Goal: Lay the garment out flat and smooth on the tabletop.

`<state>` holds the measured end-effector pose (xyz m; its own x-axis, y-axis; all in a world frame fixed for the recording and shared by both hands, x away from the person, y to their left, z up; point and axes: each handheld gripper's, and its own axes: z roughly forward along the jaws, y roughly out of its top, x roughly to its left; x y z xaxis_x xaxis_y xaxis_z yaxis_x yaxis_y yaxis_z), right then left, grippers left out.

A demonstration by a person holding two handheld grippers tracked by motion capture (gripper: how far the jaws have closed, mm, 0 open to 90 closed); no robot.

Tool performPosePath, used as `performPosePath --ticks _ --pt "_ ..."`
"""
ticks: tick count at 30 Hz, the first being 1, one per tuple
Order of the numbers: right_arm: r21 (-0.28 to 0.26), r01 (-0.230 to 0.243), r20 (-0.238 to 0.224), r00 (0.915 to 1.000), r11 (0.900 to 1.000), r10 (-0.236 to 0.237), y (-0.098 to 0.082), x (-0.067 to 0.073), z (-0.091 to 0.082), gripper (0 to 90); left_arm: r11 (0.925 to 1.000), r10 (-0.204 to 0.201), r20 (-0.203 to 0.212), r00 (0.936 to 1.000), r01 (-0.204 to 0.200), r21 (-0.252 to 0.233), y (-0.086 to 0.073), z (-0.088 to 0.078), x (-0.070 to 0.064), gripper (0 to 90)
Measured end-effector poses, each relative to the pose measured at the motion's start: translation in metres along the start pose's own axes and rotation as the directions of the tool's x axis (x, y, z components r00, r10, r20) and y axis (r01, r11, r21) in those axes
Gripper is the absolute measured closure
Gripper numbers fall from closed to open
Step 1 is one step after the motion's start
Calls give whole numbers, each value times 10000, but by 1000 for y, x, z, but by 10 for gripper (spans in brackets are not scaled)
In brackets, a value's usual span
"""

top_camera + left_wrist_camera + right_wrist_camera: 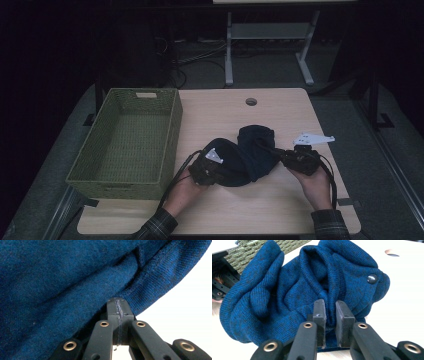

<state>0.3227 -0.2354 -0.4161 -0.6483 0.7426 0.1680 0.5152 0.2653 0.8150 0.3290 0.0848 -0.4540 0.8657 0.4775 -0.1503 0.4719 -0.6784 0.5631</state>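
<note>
Blue knit sweater (250, 155), soft and limp, lies bunched mid-surface right of the woven basket (127, 140), my left gripper (117, 312) clamped tight on its hem, my right gripper (331, 315) pinching a fold, best gathered by its edges.

- The place reads as a lab or test room set up for recording, not a home.
- A plain light wooden table top with rounded corners (280, 210) has a round cable hole (251, 102) near its far edge, as office and lab desks do.
- The floor is grey carpet (345, 125), dim all round the table.
- Behind stands a second bench on a pale grey metal frame (229, 50).
- Loose black cables (175, 62) lie in a tangle on the floor beneath it.
- A woven olive-green rectangular basket (170, 135) sits on the table's left side.
</note>
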Motion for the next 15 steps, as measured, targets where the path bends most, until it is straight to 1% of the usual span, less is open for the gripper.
performPosePath --ticks 2,4,7,9,11,12,15 --pt "79 -42 36 10000 10000 42 4 0 1 813 10000 30 30 10000 -30 13 0 0 1 900" --pt "25 -33 29 10000 10000 33 10 0 1 817 10000 -50 108 9999 50 -10 0 0 2 900" --pt "187 83 123 9999 9998 -85 20 1 5 819 9999 -94 205 9997 95 -53 -1 0 3 900" --pt "213 75 173 9998 9997 -78 26 1 8 820 10000 -40 181 9998 41 -56 -1 0 4 900" --pt "231 12 128 9999 9997 -15 33 0 11 821 9999 -96 205 9997 98 -100 -1 0 3 900" --pt "181 73 134 9999 9998 -75 36 0 12 821 9999 -71 199 9998 73 -79 -1 0 4 900" --pt "264 180 181 9997 9995 -184 48 2 18 820 9999 -75 202 9998 77 -81 -1 0 3 900"
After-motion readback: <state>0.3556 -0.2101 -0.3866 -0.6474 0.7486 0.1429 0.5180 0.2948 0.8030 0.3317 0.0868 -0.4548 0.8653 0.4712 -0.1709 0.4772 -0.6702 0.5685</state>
